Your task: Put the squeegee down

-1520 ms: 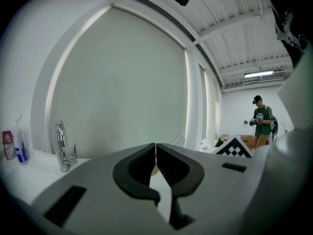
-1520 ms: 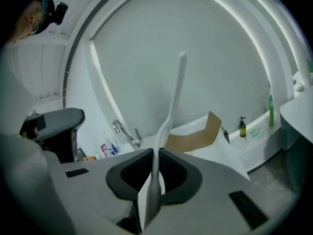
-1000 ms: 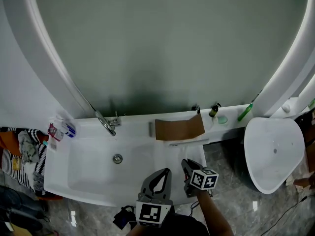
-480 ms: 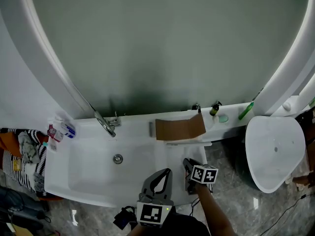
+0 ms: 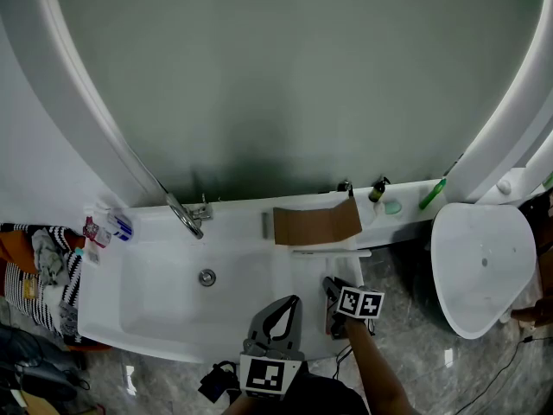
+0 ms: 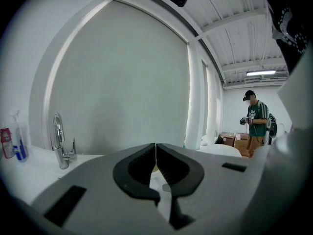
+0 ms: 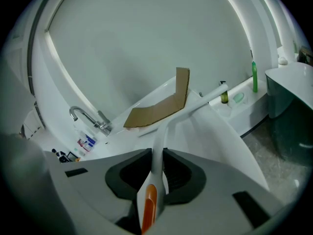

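While the fingers of the right gripper (image 7: 157, 153) are closed tightly on the handle of the squeegee (image 7: 159, 138), the fingers of the left gripper (image 6: 155, 148) are pressed together with nothing between them. The squeegee has a white handle with an orange strip set into its near end. The handle becomes thinner as it leaves the fingers and bends up to a long, narrow white blade, which crosses it like the top of a letter T. In the head view the right gripper (image 5: 330, 285) is over the right part of the white bench (image 5: 259, 335), and the squeegee (image 5: 333, 252) reaches from it toward the wall. Its blade lies across the bench surface, just in front of a bent piece of brown cardboard (image 5: 315, 226) that leans at the back edge. Whether the blade touches the bench or hangs slightly above it, I cannot tell. The left gripper (image 5: 288, 303) is beside the right one, a little closer to the person, at the front edge of the bench. To its left is the sunk basin (image 5: 164, 309) with a chrome faucet (image 5: 186, 217) behind it. On the ledge to the right of the cardboard stand a small dark bottle (image 5: 375, 194) and a green item (image 5: 430, 194). Far off in the left gripper view stands a person (image 6: 257, 126) in a green shirt.
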Motion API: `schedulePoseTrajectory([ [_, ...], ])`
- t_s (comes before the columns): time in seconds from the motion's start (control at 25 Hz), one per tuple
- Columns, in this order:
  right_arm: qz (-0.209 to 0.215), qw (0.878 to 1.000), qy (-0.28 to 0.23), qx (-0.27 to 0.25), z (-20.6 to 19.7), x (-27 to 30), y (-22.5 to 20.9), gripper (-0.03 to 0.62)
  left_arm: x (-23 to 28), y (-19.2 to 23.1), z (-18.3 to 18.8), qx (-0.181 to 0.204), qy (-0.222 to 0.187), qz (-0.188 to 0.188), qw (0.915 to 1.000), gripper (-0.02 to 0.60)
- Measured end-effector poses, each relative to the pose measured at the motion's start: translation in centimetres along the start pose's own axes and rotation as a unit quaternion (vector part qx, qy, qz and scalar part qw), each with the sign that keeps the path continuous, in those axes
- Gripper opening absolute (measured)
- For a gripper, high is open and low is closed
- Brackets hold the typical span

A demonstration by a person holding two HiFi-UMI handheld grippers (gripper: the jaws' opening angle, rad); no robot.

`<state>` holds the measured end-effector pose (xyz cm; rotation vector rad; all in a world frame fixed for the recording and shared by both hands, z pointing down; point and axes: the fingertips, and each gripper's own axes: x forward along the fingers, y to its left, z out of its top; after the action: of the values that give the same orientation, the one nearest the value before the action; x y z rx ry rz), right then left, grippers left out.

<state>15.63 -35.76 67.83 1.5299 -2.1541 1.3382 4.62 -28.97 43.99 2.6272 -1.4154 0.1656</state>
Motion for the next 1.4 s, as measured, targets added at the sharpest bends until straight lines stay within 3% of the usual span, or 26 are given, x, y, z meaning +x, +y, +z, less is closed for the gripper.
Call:
schedulePoseTrajectory([
  [0.44,-0.026,0.998,-0.024,-0.049,1.5,-1.5,0.4,0.097,-0.4,-0.3,-0.1,-0.009,-0.012,-0.002,0.9999,0.009],
  [0.64,-0.032,0.992,-0.090,-0.081,4.8,-4.7,2.5,0.095,-0.9,-0.4,0.3,-0.009,-0.016,-0.005,0.9998,0.009],
  [0.76,-0.029,0.976,-0.167,-0.138,8.2,-8.2,5.8,0.068,-1.2,-0.2,0.5,-0.011,-0.022,-0.005,0.9997,0.009],
  [1.0,0.015,0.927,-0.286,-0.242,12.0,-15.8,14.4,0.021,-2.4,-0.4,1.8,-0.014,-0.035,-0.010,0.9992,0.009],
  [1.2,0.034,0.895,-0.321,-0.308,10.7,-20.5,19.8,0.020,-4.2,-0.6,3.4,-0.019,-0.056,-0.016,0.9981,0.009],
  [1.32,0.034,0.884,-0.324,-0.335,8.6,-22.2,21.4,0.020,-5.3,-0.6,3.5,-0.022,-0.060,-0.015,0.9979,0.009],
  [1.4,0.030,0.881,-0.317,-0.351,7.0,-22.8,21.6,0.020,-6.0,-0.6,3.1,-0.017,-0.041,-0.017,0.9989,0.009],
])
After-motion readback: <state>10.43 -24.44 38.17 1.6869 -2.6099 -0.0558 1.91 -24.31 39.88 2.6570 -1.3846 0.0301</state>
